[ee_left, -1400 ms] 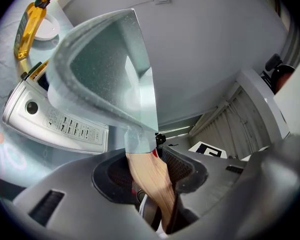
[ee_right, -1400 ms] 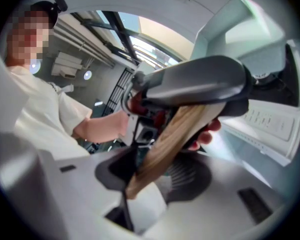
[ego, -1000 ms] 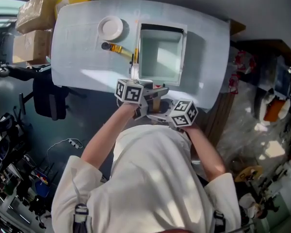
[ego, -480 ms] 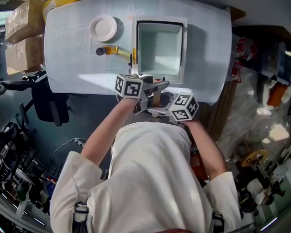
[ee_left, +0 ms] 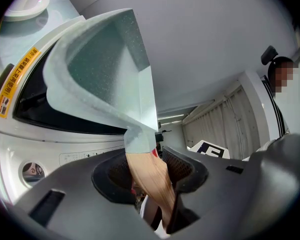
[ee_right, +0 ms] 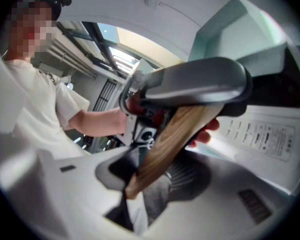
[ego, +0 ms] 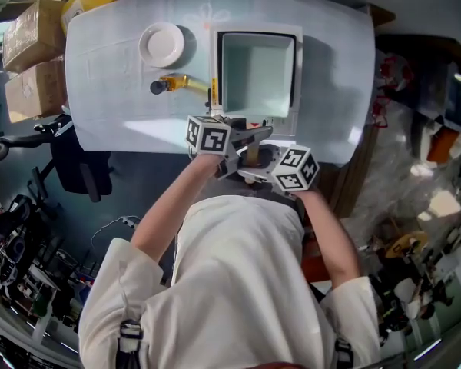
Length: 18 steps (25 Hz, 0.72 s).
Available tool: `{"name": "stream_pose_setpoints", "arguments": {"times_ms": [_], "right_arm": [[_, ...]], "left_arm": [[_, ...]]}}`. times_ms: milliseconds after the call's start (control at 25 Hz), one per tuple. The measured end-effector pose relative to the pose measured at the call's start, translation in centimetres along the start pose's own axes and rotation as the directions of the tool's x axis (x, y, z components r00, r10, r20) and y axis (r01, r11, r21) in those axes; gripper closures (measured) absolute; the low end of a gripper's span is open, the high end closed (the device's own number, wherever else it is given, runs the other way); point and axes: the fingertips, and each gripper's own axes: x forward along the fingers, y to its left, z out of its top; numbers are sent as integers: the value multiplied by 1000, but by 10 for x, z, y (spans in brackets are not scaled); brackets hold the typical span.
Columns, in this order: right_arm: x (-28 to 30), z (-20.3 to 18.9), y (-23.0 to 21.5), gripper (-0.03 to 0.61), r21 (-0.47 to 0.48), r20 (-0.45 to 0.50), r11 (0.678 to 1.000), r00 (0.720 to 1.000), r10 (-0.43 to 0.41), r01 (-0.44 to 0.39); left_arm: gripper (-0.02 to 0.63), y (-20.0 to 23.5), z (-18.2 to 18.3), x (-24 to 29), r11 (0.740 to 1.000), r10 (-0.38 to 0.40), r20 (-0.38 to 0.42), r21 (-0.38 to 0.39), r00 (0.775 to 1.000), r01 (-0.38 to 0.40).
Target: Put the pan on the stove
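A square pale-green pan point(ego: 257, 71) with a wooden handle point(ego: 251, 154) hangs over the white stove point(ego: 298, 91) on the table. Both grippers hold the handle at the table's near edge. My left gripper point(ego: 232, 146) is shut on it close to the pan, and my right gripper point(ego: 266, 172) is shut on it further back. In the left gripper view the pan point(ee_left: 100, 64) tilts above the stove's black top point(ee_left: 45, 111), and the handle point(ee_left: 149, 176) runs between the pads. In the right gripper view the handle point(ee_right: 175, 139) crosses the jaws under the left gripper's grey finger point(ee_right: 200, 84).
A white plate point(ego: 161, 44) and a yellow bottle point(ego: 175, 84) lying on its side are on the pale table point(ego: 107, 68), left of the stove. Cardboard boxes point(ego: 31, 48) and a black chair point(ego: 81, 167) stand to the left, with clutter on the right.
The head view has shifted a little, so the table sits higher in the frame. The pan stays over the stove and both grips on the handle hold.
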Motion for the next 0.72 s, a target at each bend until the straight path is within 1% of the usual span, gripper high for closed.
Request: {"name": "stream_pose_setpoints", "arguments": {"times_ms": [160,320,720], "right_arm": [[3,-2,-7,385,3,-3,1000,1000,-5,5],[6,-1,-14,384,12,-6,1000,1000,-10,10],[10,1,-25,382,34,-15,999,1000,-17,18]], "left_arm": [[433,9,0,0,1000,5,0,-1,1000,-5],[433,13,3,2,1000,-7,-3,-10,1000,7],[431,26,7,3,1000,8,-16,-24,1000,-9]]}}
